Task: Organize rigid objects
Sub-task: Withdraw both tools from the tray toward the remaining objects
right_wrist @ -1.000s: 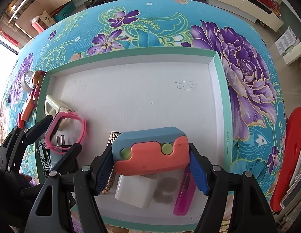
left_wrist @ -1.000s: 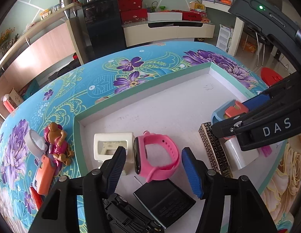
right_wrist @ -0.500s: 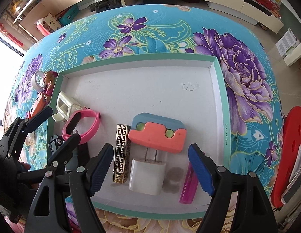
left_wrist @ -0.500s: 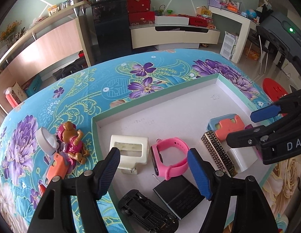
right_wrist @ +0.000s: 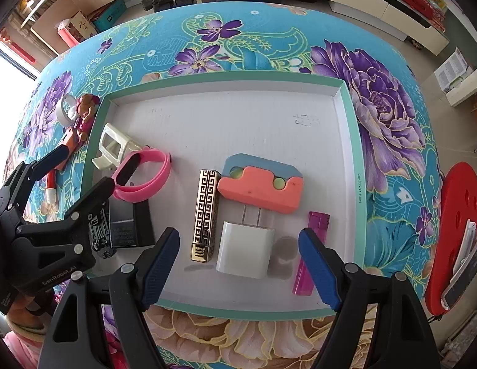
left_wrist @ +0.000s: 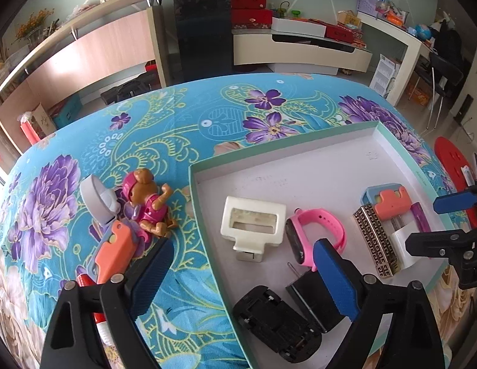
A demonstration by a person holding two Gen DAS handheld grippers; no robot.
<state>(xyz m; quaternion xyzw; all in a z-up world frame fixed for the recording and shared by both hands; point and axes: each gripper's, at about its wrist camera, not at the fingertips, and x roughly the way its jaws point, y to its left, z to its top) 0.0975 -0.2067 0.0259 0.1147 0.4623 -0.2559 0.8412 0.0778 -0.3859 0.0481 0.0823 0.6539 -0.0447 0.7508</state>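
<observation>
The left claw [left_wrist: 241, 279] was seen released, its jaws opening with nothing gripped — one blue pad [left_wrist: 150, 276] hung over the floral worktop [left_wrist: 177, 129], the other over the tray's near corner. Just past that pad a pink watch [left_wrist: 318, 230] was noted lying on its side on the tray floor, beside a cream plastic frame [left_wrist: 254, 224]. Nearer the camera a black charger block [left_wrist: 312, 301] and a black toy car [left_wrist: 275, 323] were recorded, touching or nearly so.

The right claw [right_wrist: 238, 269] was held open above the tray, pointing down, nothing between its pads. Below it a white plug adapter [right_wrist: 244, 252] was seen lying flat, prongs toward the blue-and-orange block [right_wrist: 260, 184] — the block rested across the prong tips. A gold patterned bar [right_wrist: 206, 215] lay just left of the adapter, a pink lighter [right_wrist: 309, 255] just right of it, partly behind the right pad.

The white tray [right_wrist: 350, 153], green-rimmed, was set on the worktop. Outside its left wall a toy pup figure [left_wrist: 146, 203], a white round case [left_wrist: 97, 200] and an orange piece [left_wrist: 115, 252] were logged, clustered together on the cloth.
</observation>
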